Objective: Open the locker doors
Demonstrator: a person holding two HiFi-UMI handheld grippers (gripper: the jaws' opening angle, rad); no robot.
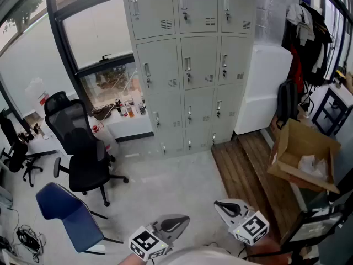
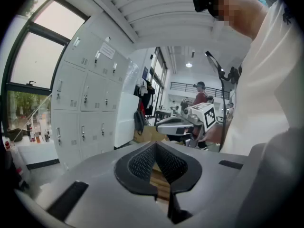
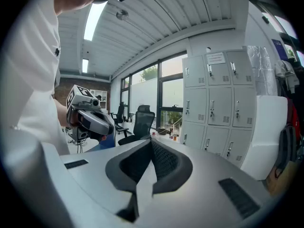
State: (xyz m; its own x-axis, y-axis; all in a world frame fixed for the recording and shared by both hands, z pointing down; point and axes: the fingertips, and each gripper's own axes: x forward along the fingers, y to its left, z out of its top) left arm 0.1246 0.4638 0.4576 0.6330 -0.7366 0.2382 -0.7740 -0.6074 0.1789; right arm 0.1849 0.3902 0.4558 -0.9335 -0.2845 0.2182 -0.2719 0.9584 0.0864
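Observation:
The grey lockers [image 1: 190, 65] stand against the far wall, three columns wide, and every door I can see is closed with its handle upright. They also show in the left gripper view as lockers [image 2: 88, 99] and in the right gripper view as lockers [image 3: 218, 103]. Both grippers are held low, close to the person's body and far from the lockers. My left gripper [image 1: 177, 223] is shut with nothing in it, its tips meeting in its own view [image 2: 155, 146]. My right gripper [image 1: 227, 207] is shut and empty too [image 3: 152, 144].
A black office chair [image 1: 83, 148] and a blue chair [image 1: 69, 211] stand on the left. A white cabinet [image 1: 265, 87], hanging coats [image 1: 306, 35] and an open cardboard box [image 1: 303, 153] are on the right. A wooden floor strip [image 1: 248, 175] runs toward the lockers.

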